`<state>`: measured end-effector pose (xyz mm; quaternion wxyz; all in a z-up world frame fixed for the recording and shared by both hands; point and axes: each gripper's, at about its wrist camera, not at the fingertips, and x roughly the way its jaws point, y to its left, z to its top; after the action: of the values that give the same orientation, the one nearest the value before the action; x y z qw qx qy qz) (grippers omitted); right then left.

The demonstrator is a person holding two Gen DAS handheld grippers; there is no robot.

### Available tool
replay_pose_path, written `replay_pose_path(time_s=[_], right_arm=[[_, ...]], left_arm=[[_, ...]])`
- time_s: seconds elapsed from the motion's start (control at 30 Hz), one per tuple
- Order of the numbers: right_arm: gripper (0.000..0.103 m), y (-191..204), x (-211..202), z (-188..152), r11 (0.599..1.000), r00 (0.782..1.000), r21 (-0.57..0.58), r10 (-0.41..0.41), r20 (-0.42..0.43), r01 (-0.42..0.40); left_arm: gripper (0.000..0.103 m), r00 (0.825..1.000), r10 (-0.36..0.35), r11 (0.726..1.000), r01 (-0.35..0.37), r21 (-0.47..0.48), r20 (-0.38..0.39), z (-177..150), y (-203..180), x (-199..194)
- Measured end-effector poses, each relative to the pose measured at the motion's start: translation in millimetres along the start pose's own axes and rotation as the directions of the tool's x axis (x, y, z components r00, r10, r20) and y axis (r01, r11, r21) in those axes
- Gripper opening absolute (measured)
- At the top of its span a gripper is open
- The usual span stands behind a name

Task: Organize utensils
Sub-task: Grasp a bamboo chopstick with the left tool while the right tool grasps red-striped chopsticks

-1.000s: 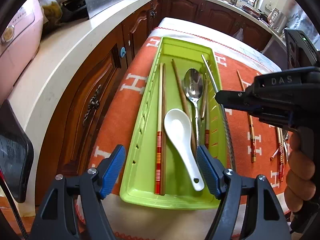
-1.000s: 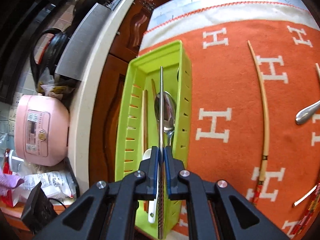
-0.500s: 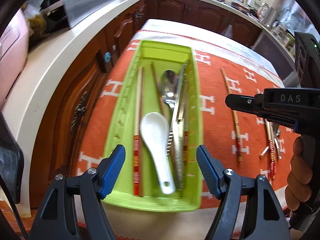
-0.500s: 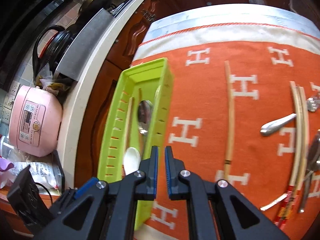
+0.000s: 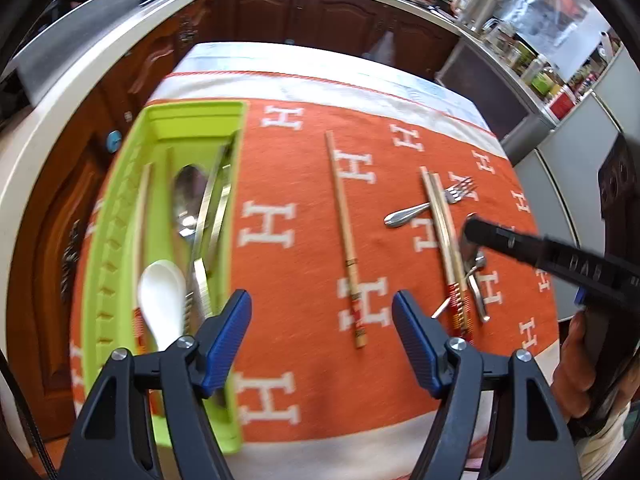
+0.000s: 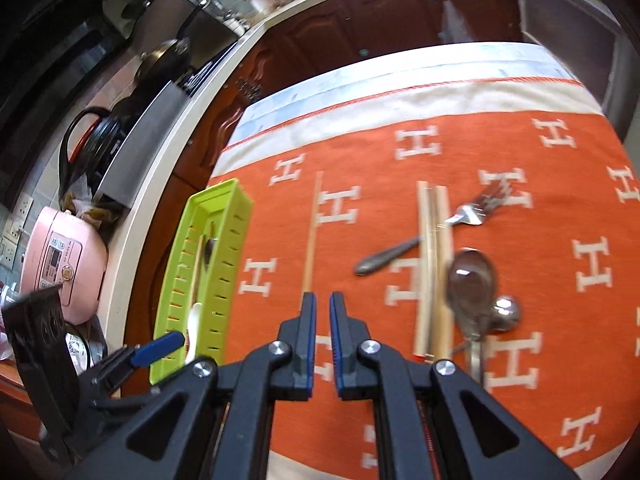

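Observation:
A lime green tray (image 5: 120, 208) (image 6: 224, 216) at the table's left holds a white ceramic spoon (image 5: 160, 300), a metal spoon (image 5: 186, 196), metal chopsticks (image 5: 212, 196) and wooden chopsticks. On the orange cloth lie one wooden chopstick (image 5: 346, 236) (image 6: 312, 236), a chopstick pair (image 5: 442, 224) (image 6: 434, 264), a fork (image 5: 424, 208) (image 6: 468, 216) and metal spoons (image 6: 472, 280). My left gripper (image 5: 322, 332) is open and empty above the cloth beside the tray. My right gripper (image 6: 322, 312) is open a small gap, empty, near the single chopstick.
A pink rice cooker (image 6: 60, 264) and a black kettle (image 6: 96, 140) stand on the cream counter (image 5: 52, 120) left of the table. Dark wood cabinets (image 5: 304, 12) run behind. Jars and pots crowd the far right counter (image 5: 540, 68).
My right gripper let the metal chopstick go into the tray, opened slightly and swung right over the cloth. My left gripper also moved right, off the tray.

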<state>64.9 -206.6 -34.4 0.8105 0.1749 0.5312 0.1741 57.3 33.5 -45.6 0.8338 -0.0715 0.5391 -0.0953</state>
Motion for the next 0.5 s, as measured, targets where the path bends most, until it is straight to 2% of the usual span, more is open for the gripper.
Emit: replay_pose_path(time_s=[0.2,0.4,0.5], right_arm=[[0.007,-35.1,-2.8,-4.7,0.998,1.000,0.057,-0.003,0.001,0.003],[0.007,-59.6,6.1,-9.0,0.995,1.000,0.100,0.000,-0.015,0.002],[0.007,-66.5,10.1,-13.0,0.995,1.000,0.103,0.014,-0.028,-0.011]], left_arm=[[0.066,1.000,-0.002,0.999,0.003,0.050,-0.026,23.0,-28.6,25.0],[0.052,0.995,-0.001,0.999,0.005,0.036,-0.104,40.7,-37.7,66.3],[0.042,0.990,0.022,0.999,-0.017,0.037,-0.141,45.4,-38.9,86.9]])
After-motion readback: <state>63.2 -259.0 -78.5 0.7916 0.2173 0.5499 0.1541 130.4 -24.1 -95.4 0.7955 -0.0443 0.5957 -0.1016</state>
